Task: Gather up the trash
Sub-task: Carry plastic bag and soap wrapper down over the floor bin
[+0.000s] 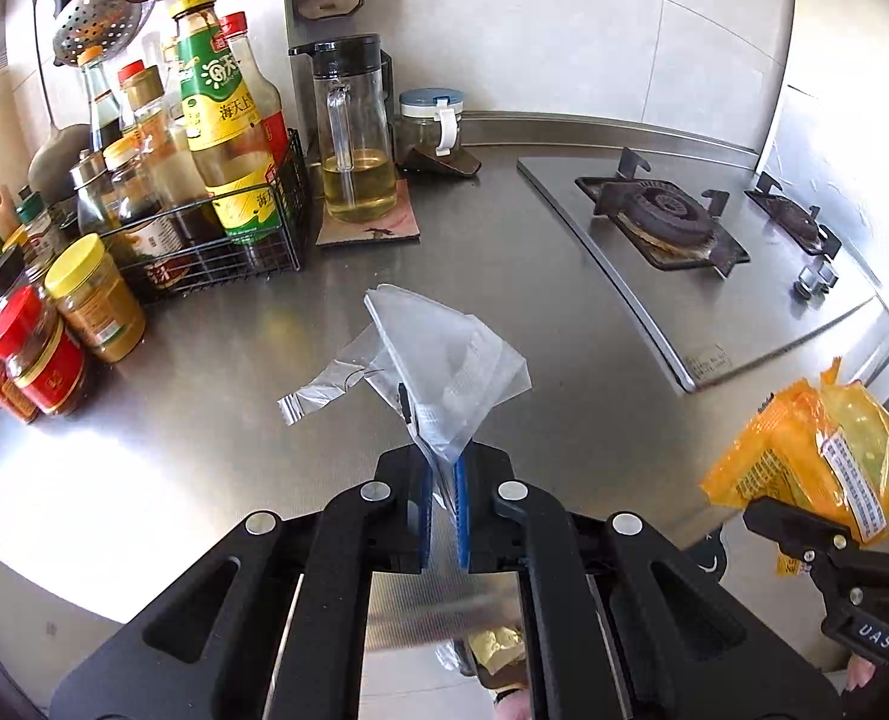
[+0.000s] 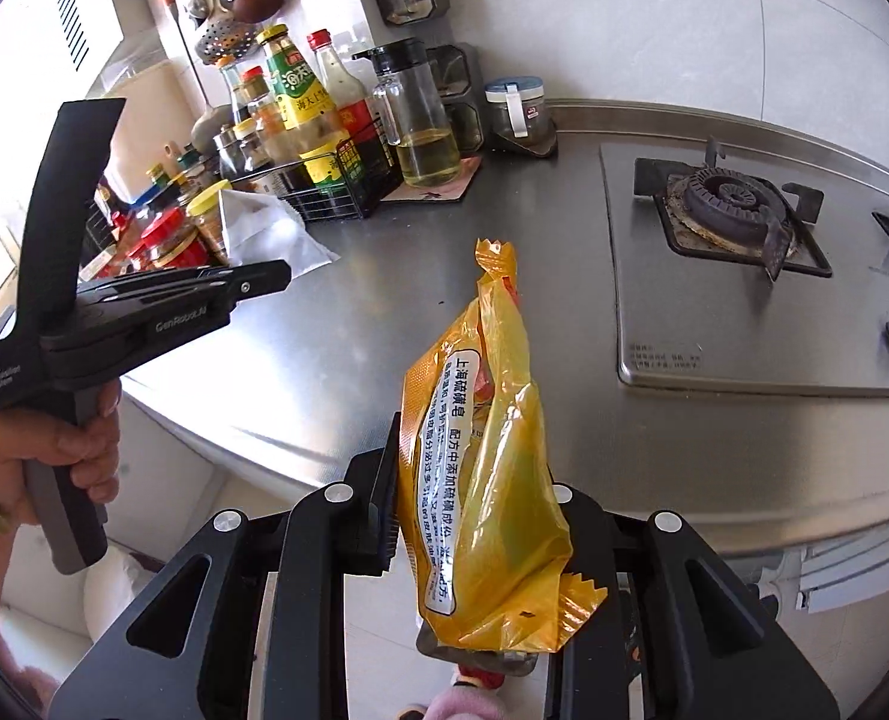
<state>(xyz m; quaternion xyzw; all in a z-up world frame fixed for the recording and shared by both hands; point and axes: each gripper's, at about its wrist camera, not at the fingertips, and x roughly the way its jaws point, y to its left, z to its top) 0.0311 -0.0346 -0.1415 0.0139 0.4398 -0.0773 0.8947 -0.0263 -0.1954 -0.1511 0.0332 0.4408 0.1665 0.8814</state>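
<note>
In the left wrist view my left gripper (image 1: 444, 468) is shut on the lower corner of a crumpled clear plastic bag (image 1: 450, 354), held up above the steel counter (image 1: 204, 450). A silvery foil scrap (image 1: 315, 391) shows beside the bag; I cannot tell whether it lies on the counter or hangs from the bag. My right gripper (image 2: 474, 480) is shut on a yellow printed wrapper (image 2: 486, 420) that stands upright between its fingers. The left gripper (image 2: 252, 282) with the clear bag (image 2: 270, 234) shows in the right wrist view, and the right gripper (image 1: 828, 516) with the yellow wrapper (image 1: 804, 444) in the left wrist view.
A gas stove (image 1: 672, 222) is set into the counter at the right. A wire basket of sauce bottles (image 1: 222, 204), an oil jug (image 1: 357, 150), a lidded jar (image 1: 429, 126) and several spice jars (image 1: 93, 300) crowd the back left. The counter's front edge (image 2: 252, 432) runs below both grippers.
</note>
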